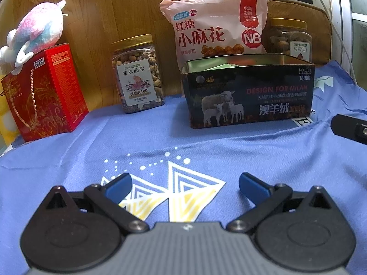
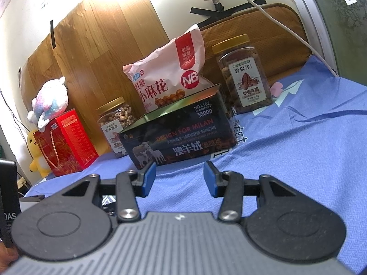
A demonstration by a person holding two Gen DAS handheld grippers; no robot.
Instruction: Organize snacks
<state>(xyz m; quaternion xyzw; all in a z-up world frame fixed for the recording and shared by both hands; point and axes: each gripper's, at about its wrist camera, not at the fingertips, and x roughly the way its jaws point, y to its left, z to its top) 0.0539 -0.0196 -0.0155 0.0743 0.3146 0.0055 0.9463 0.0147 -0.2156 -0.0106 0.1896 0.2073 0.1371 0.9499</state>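
An open dark tin box (image 1: 250, 91) with sheep printed on it stands on the blue cloth; it also shows in the right wrist view (image 2: 181, 135). A pink snack bag (image 1: 213, 25) (image 2: 169, 78) leans behind it. A cashew jar (image 1: 137, 73) (image 2: 115, 123) stands left of the tin, a pecan jar (image 1: 291, 39) (image 2: 245, 73) right of it. A red gift box (image 1: 45, 94) (image 2: 66, 142) stands far left. My left gripper (image 1: 184, 185) is open and empty above the cloth, short of the tin. My right gripper (image 2: 180, 175) is open and empty just before the tin.
A plush toy (image 1: 36, 29) lies on the red gift box. A yellow plush (image 2: 37, 158) sits beside it. A wooden board (image 1: 114, 11) and a brown cushion (image 2: 263, 23) stand behind the snacks. A white cable (image 2: 286, 29) hangs at the right. The blue cloth (image 1: 160, 142) covers the surface.
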